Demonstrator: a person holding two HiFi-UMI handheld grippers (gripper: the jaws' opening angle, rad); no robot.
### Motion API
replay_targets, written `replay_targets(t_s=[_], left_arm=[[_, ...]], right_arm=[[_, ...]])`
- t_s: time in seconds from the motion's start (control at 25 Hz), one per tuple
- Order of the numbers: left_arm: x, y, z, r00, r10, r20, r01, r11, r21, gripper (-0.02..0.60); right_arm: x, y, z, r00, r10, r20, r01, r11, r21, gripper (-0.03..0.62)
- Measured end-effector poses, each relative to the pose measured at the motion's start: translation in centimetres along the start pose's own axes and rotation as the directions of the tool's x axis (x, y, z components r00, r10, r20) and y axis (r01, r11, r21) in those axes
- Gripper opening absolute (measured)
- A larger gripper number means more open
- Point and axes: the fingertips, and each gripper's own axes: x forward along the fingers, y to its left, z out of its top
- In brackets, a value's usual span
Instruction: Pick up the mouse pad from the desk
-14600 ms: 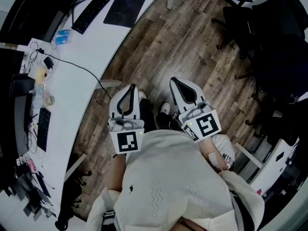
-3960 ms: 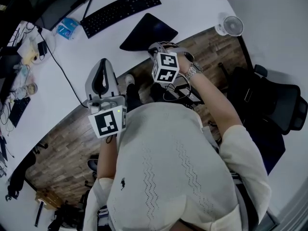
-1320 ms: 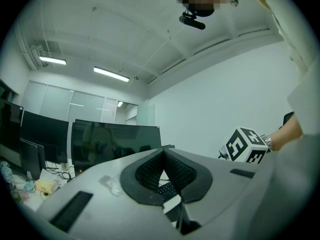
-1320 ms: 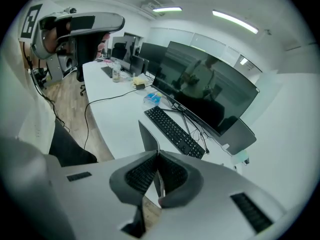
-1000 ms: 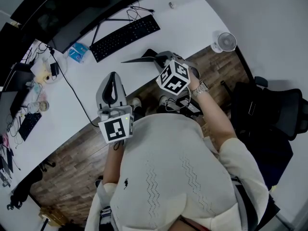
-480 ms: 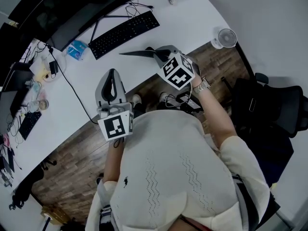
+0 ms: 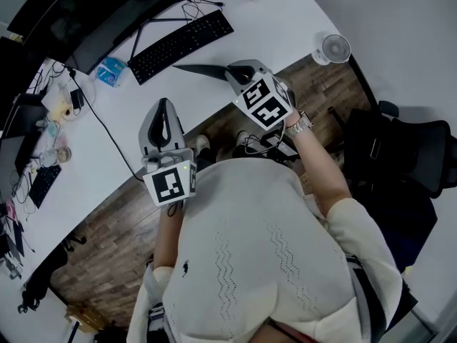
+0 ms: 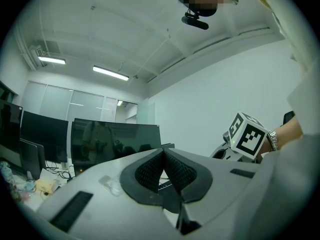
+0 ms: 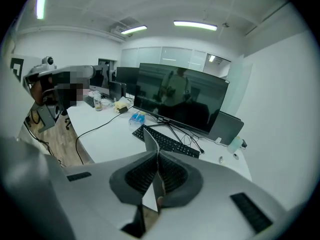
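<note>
Head view: the right gripper [image 7: 235,71] holds the mouse pad [image 7: 201,69] at its near end, above the front edge of the white surface [image 7: 285,27]. The pad shows edge-on as 1 thin dark sliver, its long axis running from the jaws toward the person's left, just short of the keyboard [image 7: 180,36]. The left gripper [image 7: 163,118] hangs lower, well apart from the pad, so the right is the nearer 1.

Left gripper view: the 2 jaws meet with nothing between them.

Right gripper view: the jaws are clamped on the pad [image 9: 150,140], which stands on edge and points straight out along them toward the keyboard.
</note>
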Motion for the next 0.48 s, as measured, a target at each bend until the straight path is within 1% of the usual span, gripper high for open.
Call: replay_targets(t_s=[0.48], left_arm=[[0.2,-0.5,0.0,1.0,-0.01,-0.001,0.01,1.0,0.006,0.014]], right_arm=[[-1.7,-0.8,1.8,0.997,-0.032,0.072,0.029,0.999,0.033,0.012]])
